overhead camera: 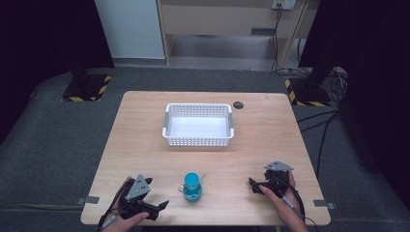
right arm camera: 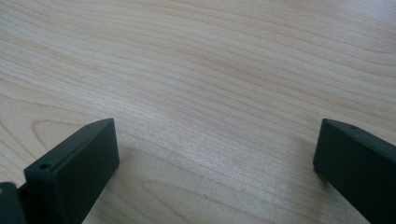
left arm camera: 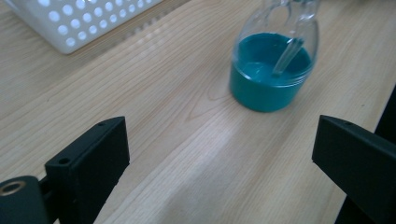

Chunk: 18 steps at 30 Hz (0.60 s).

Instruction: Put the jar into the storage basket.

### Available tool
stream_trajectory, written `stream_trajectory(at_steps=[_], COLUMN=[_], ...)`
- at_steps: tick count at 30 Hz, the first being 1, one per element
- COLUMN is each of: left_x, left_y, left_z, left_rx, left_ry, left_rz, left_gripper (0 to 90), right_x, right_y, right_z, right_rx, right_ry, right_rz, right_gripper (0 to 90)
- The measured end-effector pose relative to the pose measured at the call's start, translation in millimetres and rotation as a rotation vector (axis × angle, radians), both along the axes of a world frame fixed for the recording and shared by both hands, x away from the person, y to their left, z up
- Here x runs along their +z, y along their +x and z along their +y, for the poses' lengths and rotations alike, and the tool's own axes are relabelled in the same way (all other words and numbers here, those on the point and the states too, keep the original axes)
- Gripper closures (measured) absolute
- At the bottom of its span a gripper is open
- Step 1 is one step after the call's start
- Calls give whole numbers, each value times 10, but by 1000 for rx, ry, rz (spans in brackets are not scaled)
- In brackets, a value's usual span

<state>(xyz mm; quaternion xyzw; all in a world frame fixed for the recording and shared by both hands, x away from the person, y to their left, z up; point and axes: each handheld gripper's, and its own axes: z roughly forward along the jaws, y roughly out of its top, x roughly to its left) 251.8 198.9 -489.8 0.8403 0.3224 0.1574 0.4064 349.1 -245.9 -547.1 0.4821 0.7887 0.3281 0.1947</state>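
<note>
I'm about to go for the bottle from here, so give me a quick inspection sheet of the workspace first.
Surface: light wooden table, level, with a dark round spot near the far edge.
Job's things: clear bottle with teal liquid and a blue cap, upright near the front edge; white perforated basket farther back, nothing in it.
Clutter: nothing seen.
Grippers: left claw open, bottle ahead of it; right claw open, over bare wood.
Cables: one trails from each claw.
Surroundings: grey floor, hazard-striped stand bases, loose floor cables on the right.
</note>
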Motion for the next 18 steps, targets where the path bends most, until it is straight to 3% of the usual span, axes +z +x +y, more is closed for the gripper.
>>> stream_trajectory(at_steps=[18], left_x=[134], left_y=[66], left_z=[-384], left_rx=[-85], left_ry=[-14], left_rz=[-27], left_gripper=[25], right_x=[0], right_y=[0], right_z=[0], right_rx=[0], right_ry=[0], right_rz=[0], right_gripper=[1])
